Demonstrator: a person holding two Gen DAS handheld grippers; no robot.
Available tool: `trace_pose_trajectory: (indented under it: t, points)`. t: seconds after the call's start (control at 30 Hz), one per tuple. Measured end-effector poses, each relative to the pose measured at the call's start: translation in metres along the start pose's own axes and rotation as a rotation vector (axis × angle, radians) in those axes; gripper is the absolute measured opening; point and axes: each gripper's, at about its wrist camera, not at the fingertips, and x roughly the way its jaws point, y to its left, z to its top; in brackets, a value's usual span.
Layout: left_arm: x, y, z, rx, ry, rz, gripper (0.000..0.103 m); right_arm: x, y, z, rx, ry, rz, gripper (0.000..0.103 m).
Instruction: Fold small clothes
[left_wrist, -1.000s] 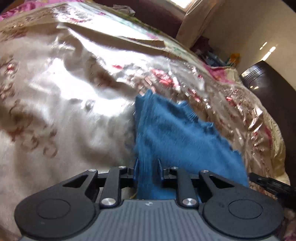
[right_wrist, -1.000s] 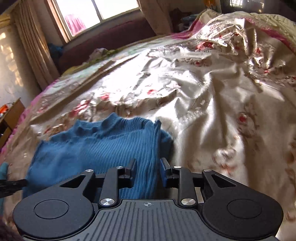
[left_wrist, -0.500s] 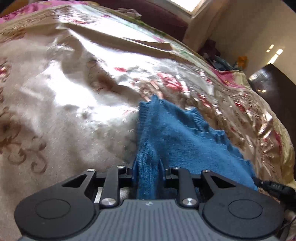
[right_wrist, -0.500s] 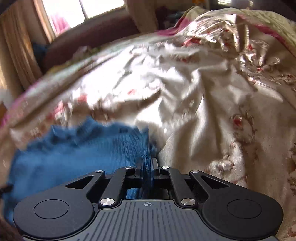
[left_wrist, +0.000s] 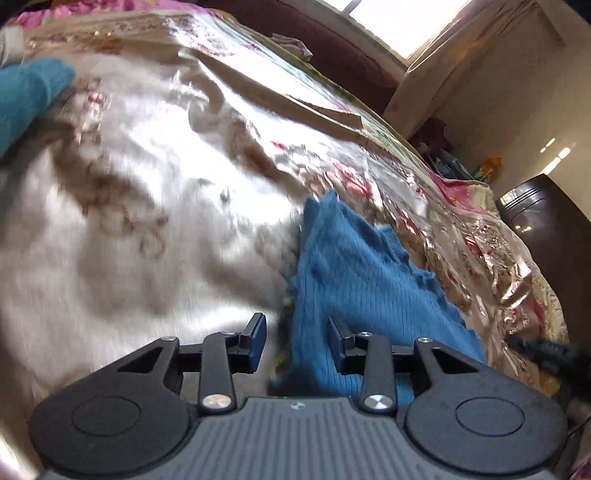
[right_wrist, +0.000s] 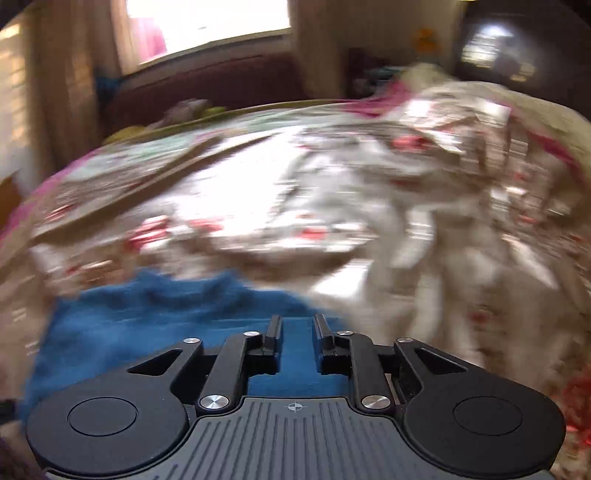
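- A small blue knitted garment lies on a shiny cream bedspread patterned with red and brown flowers.
- In the left wrist view, the left gripper has its jaws spread apart. The garment's near left edge runs into the gap between them, nearer the right finger, and neither pad presses on it.
- From that gap the garment spreads up and to the right across the bedspread, with a wavy hem on its far side.
- A separate lighter blue cloth sits far to the upper left of the garment, at the frame's edge.
- In the right wrist view, heavily blurred, the right gripper has its jaws parted with a clear gap. Blue knit shows through that gap and stretches away to the left of the fingers.
- A window and a dark red headboard stand beyond the bedspread's far edge.
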Motion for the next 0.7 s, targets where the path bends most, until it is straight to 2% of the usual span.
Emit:
trace_pose_trajectory:
  t: [0.07, 0.17, 0.23, 0.3, 0.4, 0.53, 0.6, 0.7]
  points:
    - [0.002, -0.003, -0.008, 0.007, 0.009, -0.002, 0.040, 0.001, 0.037, 0.004, -0.064, 0.019, 0.085, 0.031]
    - [0.007, -0.002, -0.017, 0.014, 0.027, -0.011, 0.041, 0.012, 0.098, 0.006, -0.142, 0.078, 0.201, 0.033]
    - [0.009, 0.004, -0.022, -0.002, 0.026, -0.024, 0.041, 0.026, 0.137, 0.004, -0.185, 0.130, 0.248, 0.038]
    - [0.009, 0.010, -0.023, -0.023, 0.018, -0.050, 0.041, 0.040, 0.171, 0.003, -0.218, 0.168, 0.274, 0.040]
    - [0.009, 0.017, -0.024, -0.031, 0.009, -0.084, 0.041, 0.064, 0.207, 0.005, -0.224, 0.205, 0.275, 0.041]
    - [0.011, 0.019, -0.024, -0.016, 0.005, -0.107, 0.041, 0.097, 0.240, 0.006, -0.202, 0.263, 0.257, 0.050]
    - [0.013, 0.019, -0.024, -0.005, 0.005, -0.113, 0.041, 0.111, 0.254, 0.005, -0.211, 0.283, 0.222, 0.053]
    - [0.015, 0.023, -0.023, -0.022, 0.007, -0.131, 0.041, 0.126, 0.272, -0.002, -0.296, 0.277, 0.130, 0.055]
